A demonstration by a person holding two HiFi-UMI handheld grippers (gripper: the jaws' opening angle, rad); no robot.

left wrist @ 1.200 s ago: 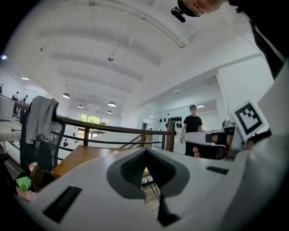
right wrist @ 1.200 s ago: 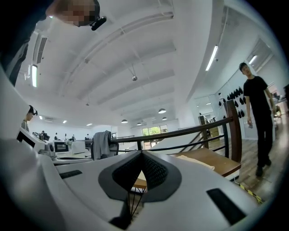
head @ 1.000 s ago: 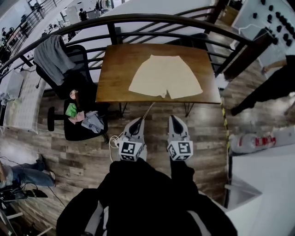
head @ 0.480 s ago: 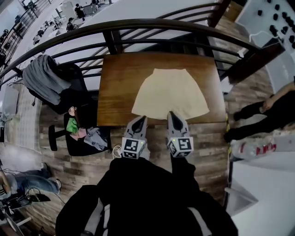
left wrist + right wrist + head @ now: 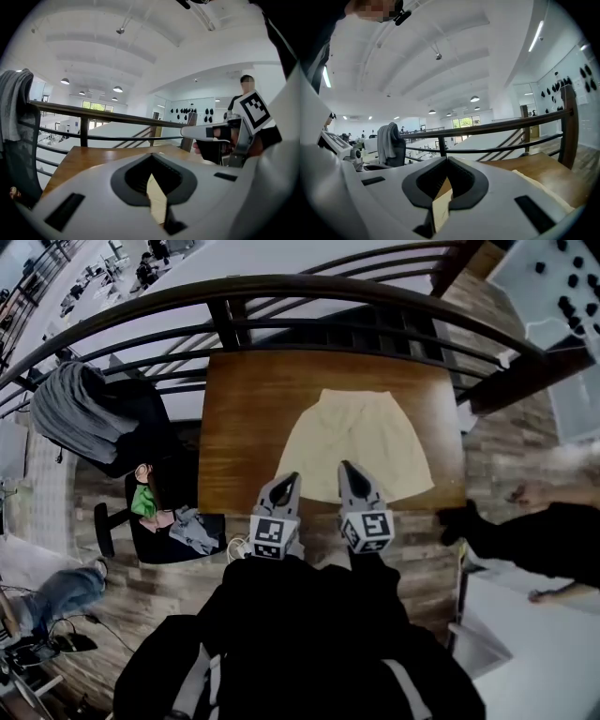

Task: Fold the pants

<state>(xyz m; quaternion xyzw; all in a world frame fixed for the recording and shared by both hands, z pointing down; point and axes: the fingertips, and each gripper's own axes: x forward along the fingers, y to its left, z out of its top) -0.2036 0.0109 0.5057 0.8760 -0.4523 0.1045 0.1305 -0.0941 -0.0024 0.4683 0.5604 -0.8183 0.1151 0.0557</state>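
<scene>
Wood-floored loft, railing (image 5: 281, 285) behind the bench (image 5: 234, 418): pants (image 5: 361, 437) flat from its middle to its near edge, left gripper (image 5: 289, 484) and right gripper (image 5: 347, 472) over that edge, jaws together and empty; looks like the approach, next probably calls for parting jaws to pinch the hems.

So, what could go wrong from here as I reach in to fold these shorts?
Both the left gripper and right gripper are shut. If they arrive closed, they would probably shove and wrinkle the cream shorts instead of pinching the hem. The hem lies close to the wooden table's near edge, so a drag toward you could pull the shorts off.
</scene>
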